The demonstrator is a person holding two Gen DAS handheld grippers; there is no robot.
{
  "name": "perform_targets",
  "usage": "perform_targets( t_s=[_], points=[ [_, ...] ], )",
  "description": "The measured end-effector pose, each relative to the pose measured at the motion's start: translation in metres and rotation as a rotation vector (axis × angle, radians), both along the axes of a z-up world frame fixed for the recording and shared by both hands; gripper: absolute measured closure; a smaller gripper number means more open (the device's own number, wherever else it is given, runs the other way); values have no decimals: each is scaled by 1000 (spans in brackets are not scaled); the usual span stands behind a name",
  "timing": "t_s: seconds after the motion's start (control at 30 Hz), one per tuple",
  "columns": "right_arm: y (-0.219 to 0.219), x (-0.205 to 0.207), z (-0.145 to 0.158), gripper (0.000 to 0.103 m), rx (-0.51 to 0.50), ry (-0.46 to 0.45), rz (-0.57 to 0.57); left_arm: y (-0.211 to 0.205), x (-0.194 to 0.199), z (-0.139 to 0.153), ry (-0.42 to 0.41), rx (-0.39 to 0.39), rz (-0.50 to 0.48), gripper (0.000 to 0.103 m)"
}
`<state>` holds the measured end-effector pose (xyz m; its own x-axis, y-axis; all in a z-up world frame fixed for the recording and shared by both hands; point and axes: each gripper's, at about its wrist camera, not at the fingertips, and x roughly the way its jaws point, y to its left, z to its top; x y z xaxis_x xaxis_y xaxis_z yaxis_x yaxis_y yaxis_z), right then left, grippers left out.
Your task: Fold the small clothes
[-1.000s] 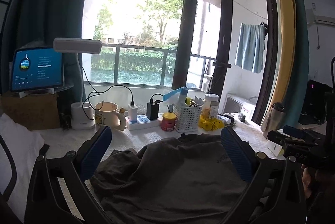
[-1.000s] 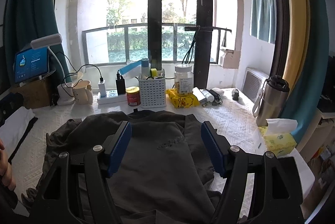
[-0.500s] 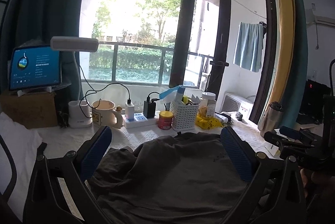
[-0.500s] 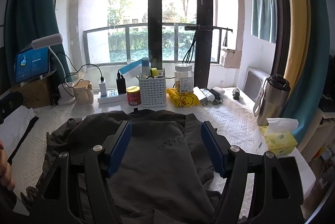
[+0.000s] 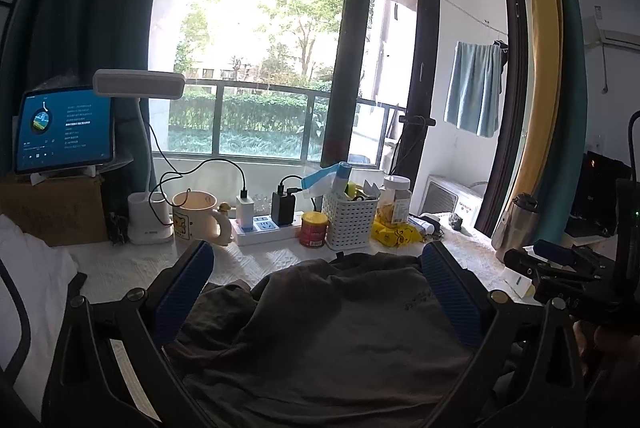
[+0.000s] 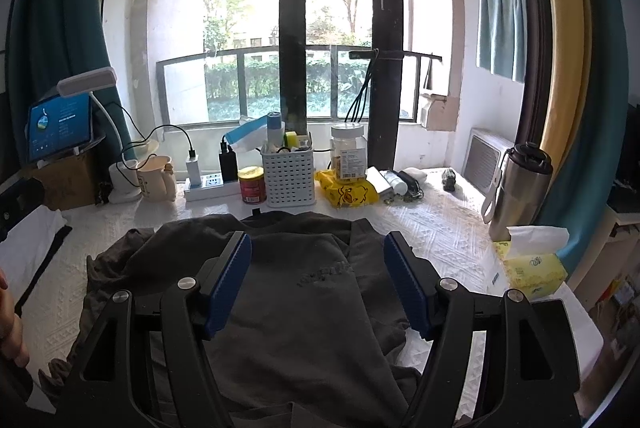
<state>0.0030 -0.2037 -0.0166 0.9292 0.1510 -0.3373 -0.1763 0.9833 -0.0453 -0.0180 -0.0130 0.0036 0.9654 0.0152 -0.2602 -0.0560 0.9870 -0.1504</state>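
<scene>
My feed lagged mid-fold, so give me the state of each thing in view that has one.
Left hand-held gripper: open, holding nothing.
Right hand-held gripper: open, holding nothing.
Dark grey shirt: spread on the table, rumpled at its left side.
Tablet: screen lit.
Desk lamp: seems off.
Jar: lid on.
Steel flask: upright, capped.
Tissue box: tissue sticking out.

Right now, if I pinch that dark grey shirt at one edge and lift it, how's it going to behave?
Probably floppy: the shirt lies creased, its left part bunched in soft folds, so it should sag from the pinch. Probably light too, being thin cloth. It may drag rather than slide on the textured table cover.
</scene>
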Motion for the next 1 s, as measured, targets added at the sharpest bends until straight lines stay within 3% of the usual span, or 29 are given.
perform_targets(
  t_s=[0.8, 1.0],
  points=[
    [-10, 3, -5, 31, 18, 12, -4, -1, 3, -3, 11, 2, -1, 0],
    [-17, 14, -11, 31, 34, 32, -1, -6, 17, -8, 48, 11, -2, 0]
  ],
)
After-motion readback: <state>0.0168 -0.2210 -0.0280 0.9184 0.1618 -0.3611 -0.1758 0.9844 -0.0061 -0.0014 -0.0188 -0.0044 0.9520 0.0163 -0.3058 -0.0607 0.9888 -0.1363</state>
